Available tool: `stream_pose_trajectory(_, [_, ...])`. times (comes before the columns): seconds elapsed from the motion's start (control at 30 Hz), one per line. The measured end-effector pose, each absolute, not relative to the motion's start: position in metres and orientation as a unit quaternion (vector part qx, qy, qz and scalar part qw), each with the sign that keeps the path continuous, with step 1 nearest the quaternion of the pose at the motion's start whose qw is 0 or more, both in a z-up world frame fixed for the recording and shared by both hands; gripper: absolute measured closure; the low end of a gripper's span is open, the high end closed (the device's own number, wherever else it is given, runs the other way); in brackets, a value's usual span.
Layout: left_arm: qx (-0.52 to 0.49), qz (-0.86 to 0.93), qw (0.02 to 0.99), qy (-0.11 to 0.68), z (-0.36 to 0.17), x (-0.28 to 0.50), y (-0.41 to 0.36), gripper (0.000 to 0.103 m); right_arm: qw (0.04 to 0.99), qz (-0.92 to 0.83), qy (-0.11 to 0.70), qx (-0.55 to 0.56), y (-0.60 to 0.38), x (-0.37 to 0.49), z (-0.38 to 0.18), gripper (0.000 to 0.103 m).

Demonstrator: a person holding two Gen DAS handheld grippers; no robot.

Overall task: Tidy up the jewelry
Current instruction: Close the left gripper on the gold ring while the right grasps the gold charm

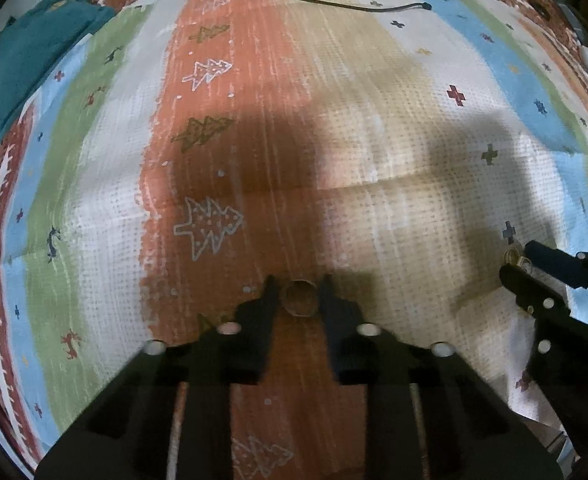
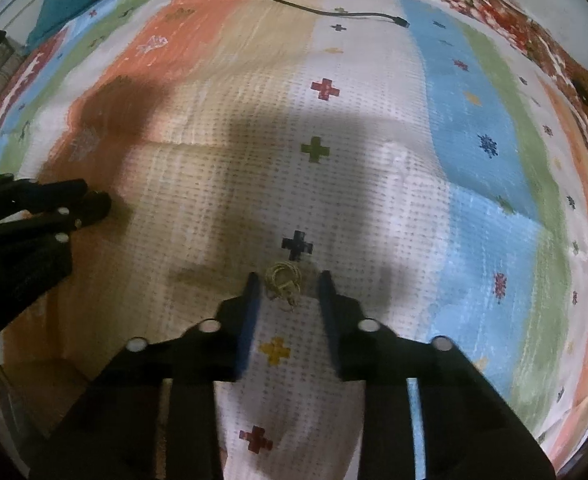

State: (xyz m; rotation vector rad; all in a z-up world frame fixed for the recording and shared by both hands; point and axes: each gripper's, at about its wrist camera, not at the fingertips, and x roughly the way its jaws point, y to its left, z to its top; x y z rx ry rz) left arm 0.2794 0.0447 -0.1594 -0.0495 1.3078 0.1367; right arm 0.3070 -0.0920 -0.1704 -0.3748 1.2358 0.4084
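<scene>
A round brown bangle [image 1: 300,299] lies on the orange stripe of the patterned cloth [image 1: 334,140], between the fingertips of my left gripper [image 1: 299,285]. The jaws stand open on either side of it, not clamped. A small tangle of gold jewelry [image 2: 283,282] lies on the white part of the cloth [image 2: 374,184], just below a dark blue cross. My right gripper [image 2: 288,282] is open with the tangle between its fingertips. The right gripper [image 1: 520,258] and gold jewelry [image 1: 512,257] also show at the right edge of the left wrist view. The left gripper [image 2: 98,204] shows at the far left of the right wrist view.
A black cable [image 1: 334,2] with a plug lies across the far side of the cloth, also in the right wrist view [image 2: 326,10]. A teal cloth [image 1: 34,52] lies bunched at the far left corner. Cloth edges curve round the view.
</scene>
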Motion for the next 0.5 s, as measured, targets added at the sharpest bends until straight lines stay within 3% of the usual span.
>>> stream_pose_trajectory(0.23, [-0.025,0.061,0.794,0.605,-0.155,0.275,0.043,0.085,0.782,0.198,0.563,-0.178,-0.09,0.301,-0.169,0.092])
stream_pose_trajectory(0.5, [-0.032,0.063,0.802,0.592,-0.143,0.256,0.044,0.085,0.79,0.206,0.551,-0.171,-0.091,0.295,-0.154,0.092])
